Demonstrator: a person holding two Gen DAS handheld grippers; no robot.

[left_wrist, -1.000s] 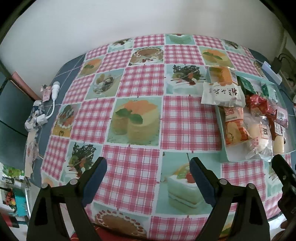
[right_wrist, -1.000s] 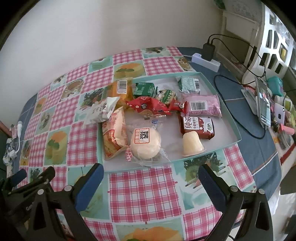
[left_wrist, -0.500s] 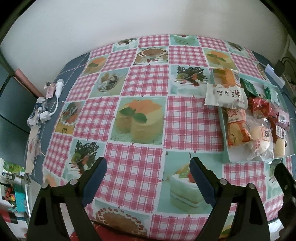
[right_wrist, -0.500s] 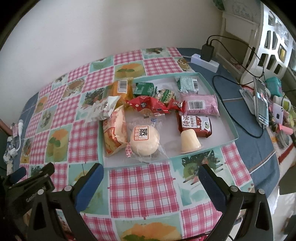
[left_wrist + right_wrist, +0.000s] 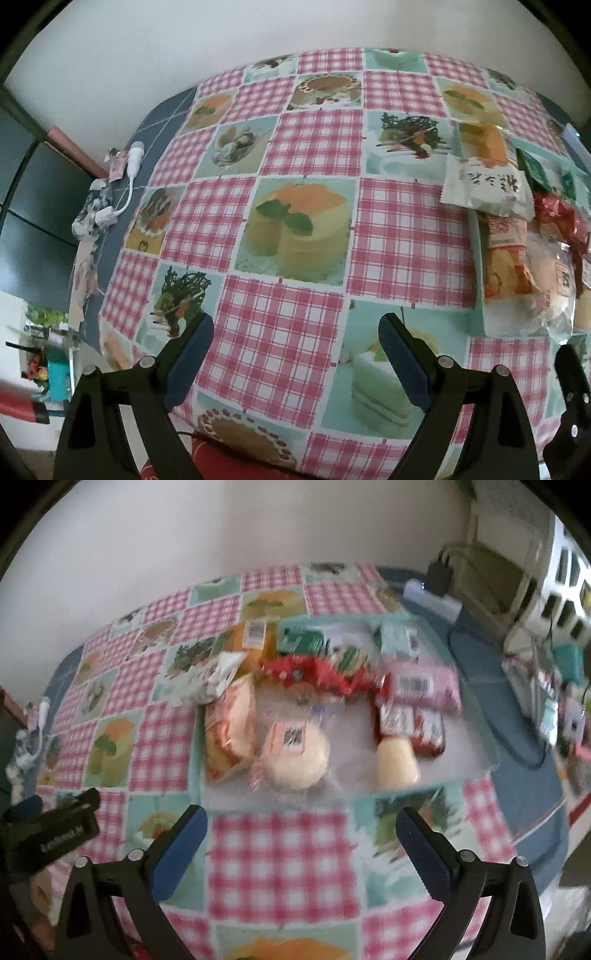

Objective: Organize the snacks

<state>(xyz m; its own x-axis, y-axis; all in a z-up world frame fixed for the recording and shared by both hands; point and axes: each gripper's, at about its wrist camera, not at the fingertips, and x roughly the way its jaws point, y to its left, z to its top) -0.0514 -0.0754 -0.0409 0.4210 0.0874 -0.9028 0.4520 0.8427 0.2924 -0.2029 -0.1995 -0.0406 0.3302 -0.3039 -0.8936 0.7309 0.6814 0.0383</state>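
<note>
The left gripper (image 5: 295, 339) has its jaws spread wide with nothing between them, poised over the near part of the worktop (image 5: 303, 147), above the pink-check and cake-picture tablecloth (image 5: 280, 321). The right gripper (image 5: 301, 825) is likewise wide apart and empty, above the cloth just in front of the near rim of the tray (image 5: 480, 734); this view is blurred.

The snacks sit in and around that shallow pale-green tray. Closest to the right gripper, inside the tray, lie a round pale bun in clear wrap (image 5: 295, 753) with an orange label, and to its right a pale yellow jelly cup (image 5: 397, 764). Touching the bun's left side is an orange-printed bread packet (image 5: 231, 734) along the tray's left edge. Behind the cup is a dark red packet (image 5: 413, 725), and behind that a pink packet with a barcode (image 5: 423, 686). A crumpled red wrapper (image 5: 306, 674) runs across the middle, with green packets (image 5: 303, 642) and a pale teal sachet (image 5: 397, 638) towards the far rim. A white packet with black characters (image 5: 207, 677) lies across the tray's left rim, partly on the cloth, and an orange packet with a barcode (image 5: 255, 637) sits at the far left corner.

Beyond the tray, on the blue cloth, a white power strip with a black charger (image 5: 436, 590) lies near the wall. At the worktop's left edge is a white cable with a plug (image 5: 131, 166).
</note>
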